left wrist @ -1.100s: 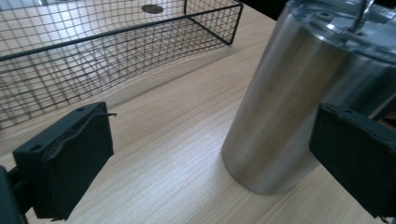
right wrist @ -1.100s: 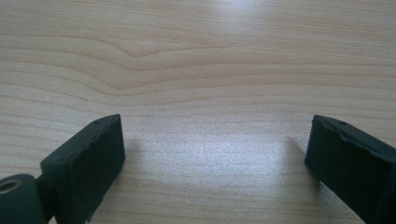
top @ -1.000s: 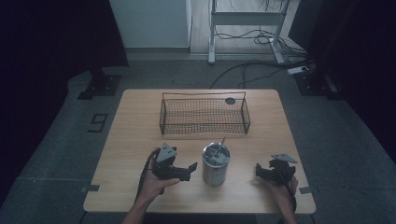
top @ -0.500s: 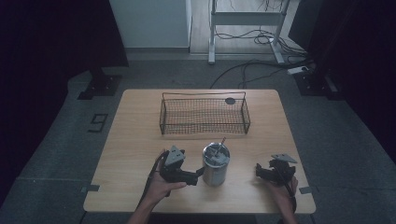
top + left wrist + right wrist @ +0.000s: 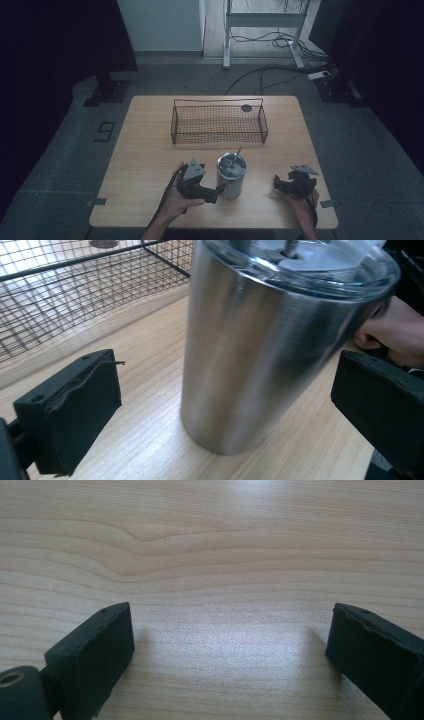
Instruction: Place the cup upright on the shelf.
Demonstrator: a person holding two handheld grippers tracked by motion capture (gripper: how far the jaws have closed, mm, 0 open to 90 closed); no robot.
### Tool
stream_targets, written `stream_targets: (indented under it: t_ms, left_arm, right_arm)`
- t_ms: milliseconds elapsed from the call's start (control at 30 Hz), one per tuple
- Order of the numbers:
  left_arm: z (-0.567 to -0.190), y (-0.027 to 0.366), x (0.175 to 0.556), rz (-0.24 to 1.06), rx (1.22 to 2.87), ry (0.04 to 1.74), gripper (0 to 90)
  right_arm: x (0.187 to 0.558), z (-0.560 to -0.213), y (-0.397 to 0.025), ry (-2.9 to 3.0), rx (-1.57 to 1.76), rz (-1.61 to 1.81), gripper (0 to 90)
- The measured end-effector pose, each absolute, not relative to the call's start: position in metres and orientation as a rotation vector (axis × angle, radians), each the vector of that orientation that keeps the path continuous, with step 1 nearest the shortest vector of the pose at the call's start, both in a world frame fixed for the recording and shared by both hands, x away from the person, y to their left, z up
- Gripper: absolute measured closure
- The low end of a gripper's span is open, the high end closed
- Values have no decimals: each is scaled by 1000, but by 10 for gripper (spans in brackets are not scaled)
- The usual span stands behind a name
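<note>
A steel tumbler with a clear lid and a straw stands upright near the table's front edge. My left gripper is at its left side, open, pointing right at its base. In the left gripper view the tumbler stands just ahead of the gap between the two wide-apart jaws, untouched by either. My right gripper rests on the table to the tumbler's right, open. Its own view looks down on bare wood between its spread jaws.
A black wire basket stands behind the tumbler at mid-table, with a dark round disc at its back right corner. The wooden table has free room on the left. Cables and desk legs lie on the floor beyond.
My left gripper has moved right and turned toward the tumbler, its jaws now at the tumbler's base. The right gripper has stayed where it was.
</note>
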State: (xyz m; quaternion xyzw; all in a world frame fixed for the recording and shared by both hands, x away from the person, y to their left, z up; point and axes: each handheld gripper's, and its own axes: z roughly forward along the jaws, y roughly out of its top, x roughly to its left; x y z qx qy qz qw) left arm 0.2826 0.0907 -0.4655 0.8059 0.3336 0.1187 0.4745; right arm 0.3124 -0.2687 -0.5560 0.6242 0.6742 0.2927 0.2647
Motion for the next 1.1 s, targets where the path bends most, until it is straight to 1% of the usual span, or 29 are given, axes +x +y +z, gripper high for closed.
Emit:
stream_targets:
  t_ms: [433,767,1100]
  left_arm:
    - [-467,73,283,282,2002,792,0]
    - [-466,59,290,251,2017,790,0]
    - [-466,44,297,279,2034,778,0]
  right_arm:
    - [313,-556,-269,1818,1695,787,41]
    - [313,-556,-269,1817,1694,785,41]
    - [313,-556,-269,1817,1693,785,41]
